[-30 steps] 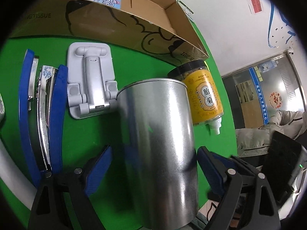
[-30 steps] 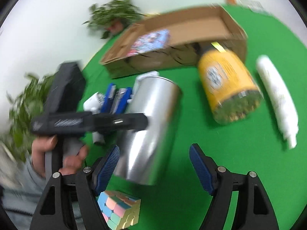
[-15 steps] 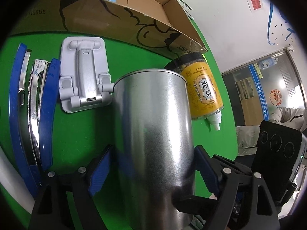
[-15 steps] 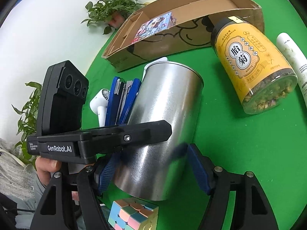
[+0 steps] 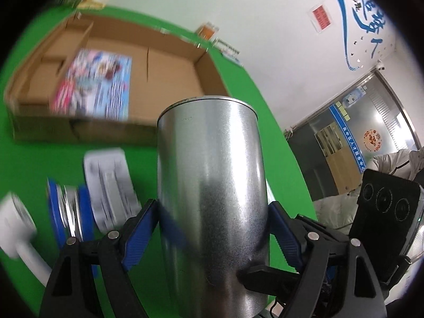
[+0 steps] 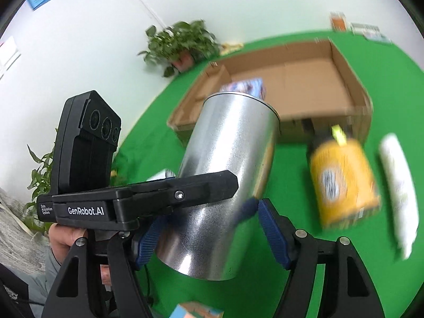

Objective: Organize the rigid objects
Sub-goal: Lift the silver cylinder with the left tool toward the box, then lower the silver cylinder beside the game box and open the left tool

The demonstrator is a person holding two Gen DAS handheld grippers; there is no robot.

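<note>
The left gripper [image 5: 212, 228] pinches a silver metal canister [image 5: 212, 185] between its blue pads [image 5: 137, 235], both pressed against its sides. The right gripper [image 6: 209, 233] has its fingers around the same canister [image 6: 225, 185] (whether both actually press the metal, I cannot tell). The canister is lifted off the green table [image 6: 304, 273]. Beyond the fingertips lies an open cardboard box [image 5: 164, 71] with a colourful booklet [image 5: 98, 84] inside. Right of the right fingers lie a yellow jar [image 6: 344, 182] and a white bottle [image 6: 400, 190].
</note>
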